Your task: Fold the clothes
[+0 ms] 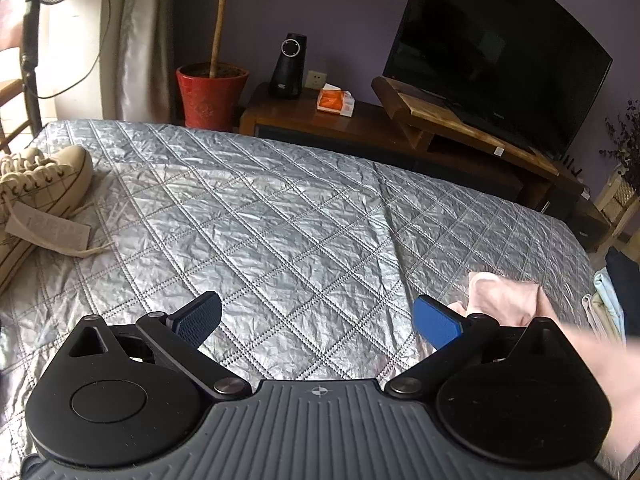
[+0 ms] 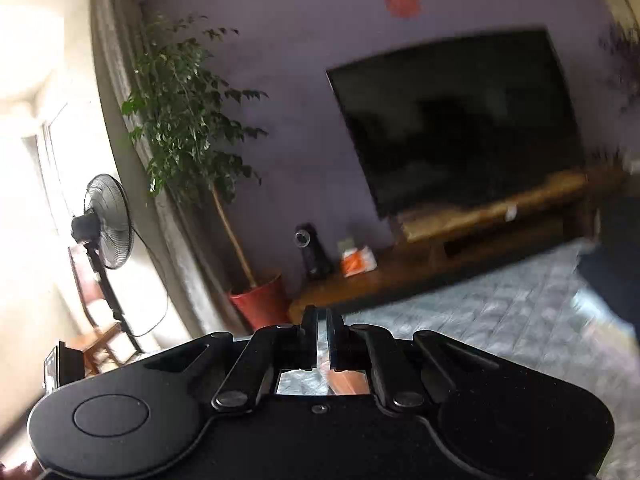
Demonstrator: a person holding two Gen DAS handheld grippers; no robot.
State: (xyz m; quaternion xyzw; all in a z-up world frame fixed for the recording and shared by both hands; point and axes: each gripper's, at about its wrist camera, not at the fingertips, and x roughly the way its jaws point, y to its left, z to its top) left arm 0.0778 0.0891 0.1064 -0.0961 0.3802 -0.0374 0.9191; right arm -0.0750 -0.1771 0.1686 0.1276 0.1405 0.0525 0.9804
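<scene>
Left gripper (image 1: 318,320): jaws wide apart, empty, above silver quilted bedspread (image 1: 260,208). Right gripper (image 2: 322,334): jaws closed, contents indiscernible. Pink garment (image 1: 504,296). Sneaker (image 1: 44,184), tag illegible.

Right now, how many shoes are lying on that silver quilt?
2, both at the quilt's left edge: one cream sneaker farther back, another nearer and mostly cut off by the frame. More could lie out of view.

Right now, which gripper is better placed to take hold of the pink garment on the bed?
Left, probably. The left gripper is open and low over the quilted bed cover, with the pink garment just beside its blue pad. The right gripper is shut and aimed at the TV.
</scene>
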